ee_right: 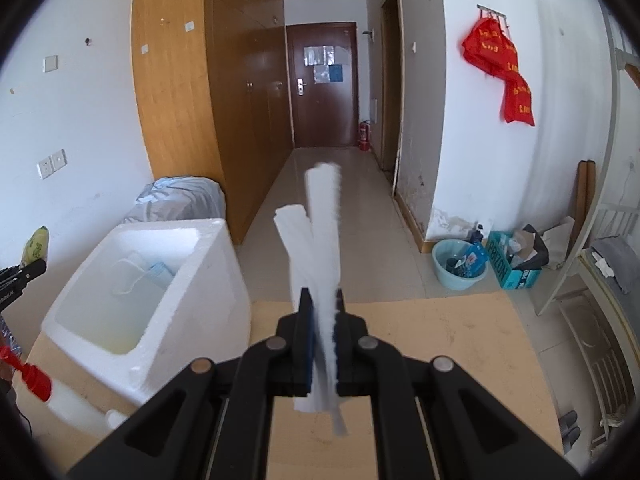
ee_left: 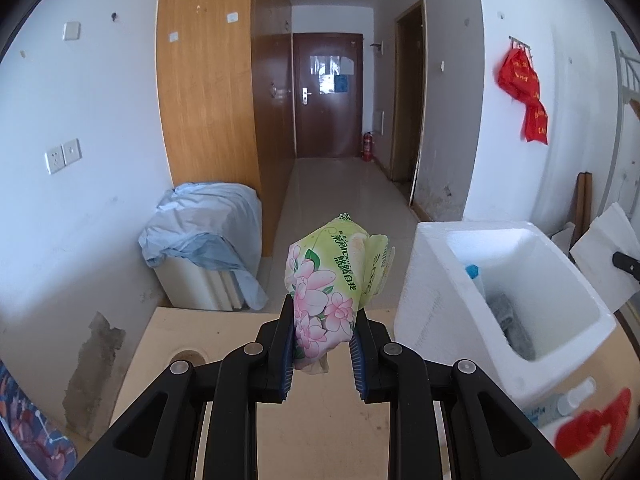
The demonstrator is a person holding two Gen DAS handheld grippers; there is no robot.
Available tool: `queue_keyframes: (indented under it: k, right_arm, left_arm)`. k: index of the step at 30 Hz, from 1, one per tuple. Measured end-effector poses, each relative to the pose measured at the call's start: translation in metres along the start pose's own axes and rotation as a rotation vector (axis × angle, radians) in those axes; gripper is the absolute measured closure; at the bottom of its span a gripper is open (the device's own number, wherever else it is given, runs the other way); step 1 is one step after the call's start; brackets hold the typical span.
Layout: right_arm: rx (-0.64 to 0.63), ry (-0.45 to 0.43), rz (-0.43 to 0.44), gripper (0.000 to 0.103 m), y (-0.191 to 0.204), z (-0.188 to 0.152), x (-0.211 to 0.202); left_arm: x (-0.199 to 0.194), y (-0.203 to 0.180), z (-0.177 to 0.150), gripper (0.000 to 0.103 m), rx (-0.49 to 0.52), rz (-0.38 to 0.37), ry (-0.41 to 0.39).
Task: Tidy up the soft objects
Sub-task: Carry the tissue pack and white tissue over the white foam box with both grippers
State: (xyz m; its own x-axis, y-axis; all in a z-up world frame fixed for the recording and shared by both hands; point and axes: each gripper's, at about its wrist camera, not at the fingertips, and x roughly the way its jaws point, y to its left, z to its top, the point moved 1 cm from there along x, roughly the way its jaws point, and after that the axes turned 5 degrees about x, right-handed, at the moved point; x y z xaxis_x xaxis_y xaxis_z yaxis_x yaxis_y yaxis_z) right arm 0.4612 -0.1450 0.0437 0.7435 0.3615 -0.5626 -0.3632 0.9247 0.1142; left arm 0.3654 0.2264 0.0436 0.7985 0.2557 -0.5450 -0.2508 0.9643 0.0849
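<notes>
Left gripper (ee_left: 322,334): jaws partly closed on a green floral tissue pack (ee_left: 334,292), held upright above the tabletop (ee_left: 320,432), left of the white foam box (ee_left: 472,300). Right gripper (ee_right: 322,334): jaws nearly closed, pinching a white folded sheet (ee_right: 324,248) that stands upright above the tabletop's far edge, right of the foam box. A red-capped bottle (ee_right: 38,380) lies at the box's near side.
</notes>
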Motion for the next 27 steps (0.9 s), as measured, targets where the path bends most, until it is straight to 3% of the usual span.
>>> queue_keyframes:
  k: [14,23,27]
  right_arm:
    - [-0.043,-0.024,0.02,0.094,0.011,0.015,0.001]
    - [-0.067,-0.033,0.141,0.094,0.025,0.028,-0.001]
    - [-0.094,-0.04,0.217,0.094,0.041,0.034,-0.006]
  left_arm:
    - [0.014,-0.006,0.013,0.078,0.087,-0.042,-0.033]
    - [0.011,-0.017,0.033,0.078,0.149,-0.19,-0.073]
    - [0.006,-0.025,0.046,0.078,0.174,-0.296,-0.099]
